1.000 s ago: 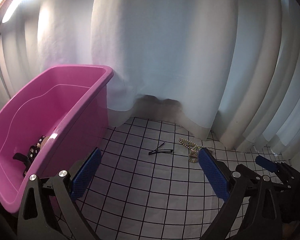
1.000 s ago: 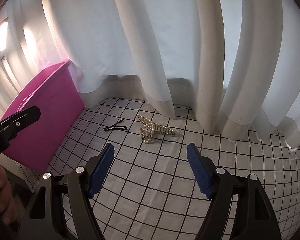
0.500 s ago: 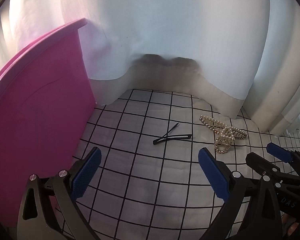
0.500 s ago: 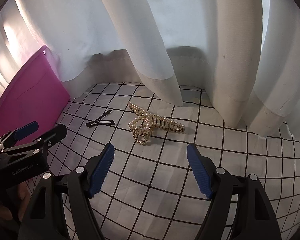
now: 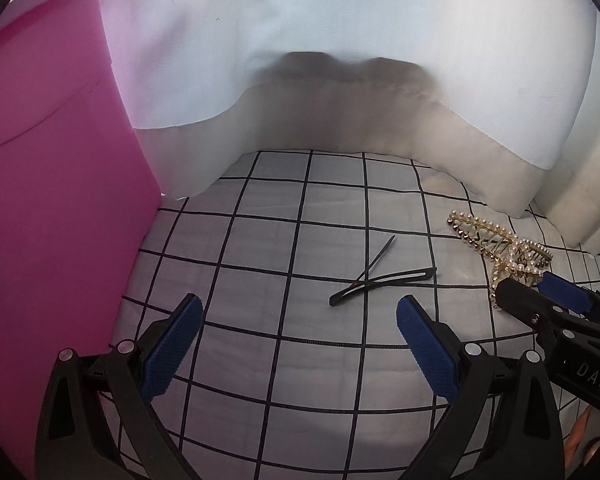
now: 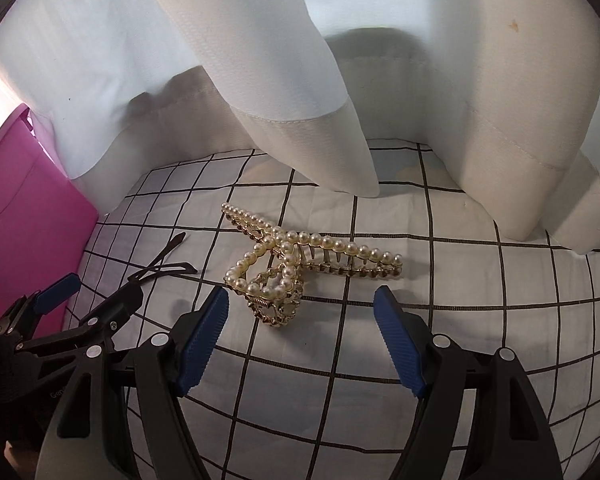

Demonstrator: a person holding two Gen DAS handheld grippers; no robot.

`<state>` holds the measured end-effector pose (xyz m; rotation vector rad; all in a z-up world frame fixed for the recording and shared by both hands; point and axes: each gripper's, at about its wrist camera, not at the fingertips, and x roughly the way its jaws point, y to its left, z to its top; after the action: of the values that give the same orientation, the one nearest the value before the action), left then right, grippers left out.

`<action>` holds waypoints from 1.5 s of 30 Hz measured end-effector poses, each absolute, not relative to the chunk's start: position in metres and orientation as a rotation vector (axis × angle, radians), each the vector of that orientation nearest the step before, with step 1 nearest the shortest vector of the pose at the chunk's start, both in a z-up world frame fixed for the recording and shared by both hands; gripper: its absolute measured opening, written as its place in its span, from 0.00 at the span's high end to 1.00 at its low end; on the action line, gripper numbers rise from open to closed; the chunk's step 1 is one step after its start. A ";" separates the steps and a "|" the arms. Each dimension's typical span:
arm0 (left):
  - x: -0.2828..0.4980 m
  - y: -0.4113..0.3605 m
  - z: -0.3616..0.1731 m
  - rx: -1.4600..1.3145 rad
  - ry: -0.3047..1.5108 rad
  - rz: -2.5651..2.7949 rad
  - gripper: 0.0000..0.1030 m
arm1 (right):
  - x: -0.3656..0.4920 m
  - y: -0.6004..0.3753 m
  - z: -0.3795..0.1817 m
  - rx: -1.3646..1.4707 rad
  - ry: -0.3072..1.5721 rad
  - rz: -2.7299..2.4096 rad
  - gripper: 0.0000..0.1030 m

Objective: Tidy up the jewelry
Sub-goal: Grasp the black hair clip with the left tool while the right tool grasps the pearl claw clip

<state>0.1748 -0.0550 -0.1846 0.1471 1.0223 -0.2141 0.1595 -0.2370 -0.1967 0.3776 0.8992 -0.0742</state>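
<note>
A gold hair claw set with pearls (image 6: 296, 264) lies on the checked cloth (image 6: 440, 280), just ahead of my open, empty right gripper (image 6: 302, 332). It also shows in the left wrist view (image 5: 500, 244). A black hair pin (image 5: 380, 276) lies just ahead and right of my open, empty left gripper (image 5: 298, 334). The pin also shows in the right wrist view (image 6: 164, 264). The pink bin (image 5: 52, 184) stands close on the left of the left gripper.
White curtains (image 5: 340, 60) hang down to the cloth at the back, close behind the jewelry. In the left wrist view the right gripper (image 5: 548, 296) reaches in from the right, over the claw's near end. The pink bin (image 6: 16, 208) shows at far left.
Both grippers have moved forward and down toward the cloth. The pin and the pearl claw now sit much closer. The bin's inside has gone out of view.
</note>
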 end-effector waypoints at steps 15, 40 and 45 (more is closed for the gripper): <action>0.199 -0.066 -0.205 0.131 1.029 -0.235 0.07 | 0.181 -0.217 -0.204 0.201 0.862 -0.209 0.30; 0.190 -0.112 -0.191 0.141 0.986 -0.402 0.95 | 0.177 -0.202 -0.215 0.130 0.839 -0.165 0.70; 0.178 -0.096 -0.188 0.110 0.996 -0.413 0.95 | 0.167 -0.214 -0.215 0.177 0.820 -0.143 0.70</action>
<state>0.1784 -0.0960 -0.1880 0.1095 0.9956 -0.4125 0.1666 -0.2144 -0.2152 0.1771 0.8200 -0.1427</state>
